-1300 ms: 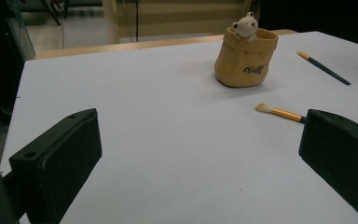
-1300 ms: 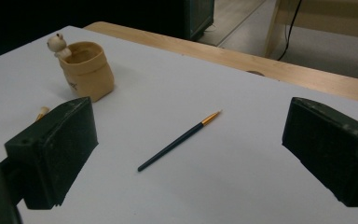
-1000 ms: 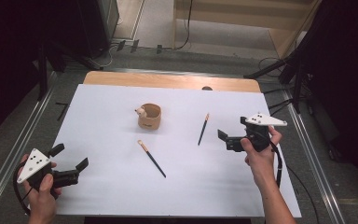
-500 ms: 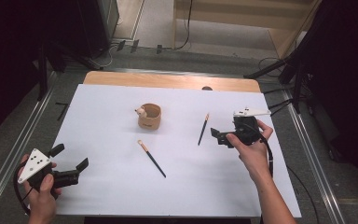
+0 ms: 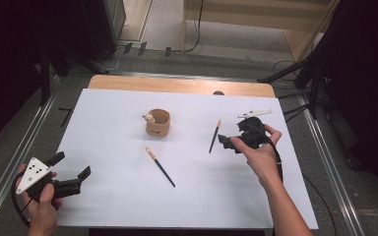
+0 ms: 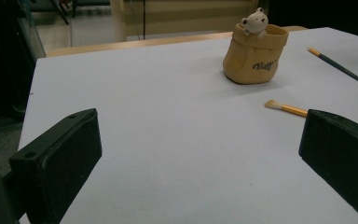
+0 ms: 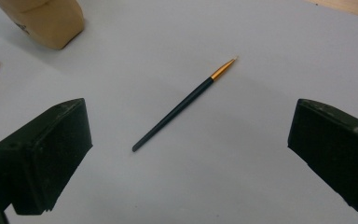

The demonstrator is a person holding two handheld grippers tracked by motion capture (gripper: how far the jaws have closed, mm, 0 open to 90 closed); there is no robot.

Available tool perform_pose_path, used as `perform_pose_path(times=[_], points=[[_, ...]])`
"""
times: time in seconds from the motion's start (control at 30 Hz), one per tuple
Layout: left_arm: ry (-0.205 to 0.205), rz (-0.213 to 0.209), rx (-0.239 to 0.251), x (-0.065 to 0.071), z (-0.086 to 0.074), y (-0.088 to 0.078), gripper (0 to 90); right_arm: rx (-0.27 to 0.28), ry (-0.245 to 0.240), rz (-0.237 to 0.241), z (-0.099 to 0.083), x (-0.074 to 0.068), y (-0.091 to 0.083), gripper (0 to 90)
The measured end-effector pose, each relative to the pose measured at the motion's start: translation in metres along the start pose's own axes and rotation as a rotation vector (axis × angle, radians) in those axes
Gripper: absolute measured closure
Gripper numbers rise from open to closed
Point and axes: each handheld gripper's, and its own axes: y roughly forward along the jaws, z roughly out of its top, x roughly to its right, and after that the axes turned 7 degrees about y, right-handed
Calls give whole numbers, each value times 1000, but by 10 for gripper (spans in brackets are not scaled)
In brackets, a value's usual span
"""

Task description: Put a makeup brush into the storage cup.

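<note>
Work is only beginning: the right gripper (image 5: 229, 142), jaws apart, is hovering beside the thin brush (image 7: 184, 103) lying right of the pouch (image 5: 157, 123). Nothing is being held. The left gripper (image 5: 71, 169), also apart, is waiting at the near left surface (image 5: 118, 196).

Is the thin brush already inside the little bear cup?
No, the thin brush lies flat on the white table, apart from the bear cup, in front of the open right gripper.
</note>
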Motion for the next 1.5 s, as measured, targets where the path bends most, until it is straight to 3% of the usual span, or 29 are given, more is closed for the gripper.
perform_pose_path(times=[0.13, 0.23, 0.43, 0.93, 1.5], points=[[1, 0, -2, 0, 0, 0, 0, -39, 10, -11, 5, -2, 6, 1], [4, -1, -2, 0, 0, 0, 0, -101, 21, -27, 11, -5, 14, 1], [6, -1, -4, 0, 0, 0, 0, -155, 44, -36, 17, -9, 24, 1], [13, 0, -14, 0, 0, 0, 0, -261, 91, -60, 38, -15, 48, 2], [10, 0, -16, 0, 0, 0, 0, -378, 103, -93, 57, -21, 72, 26]])
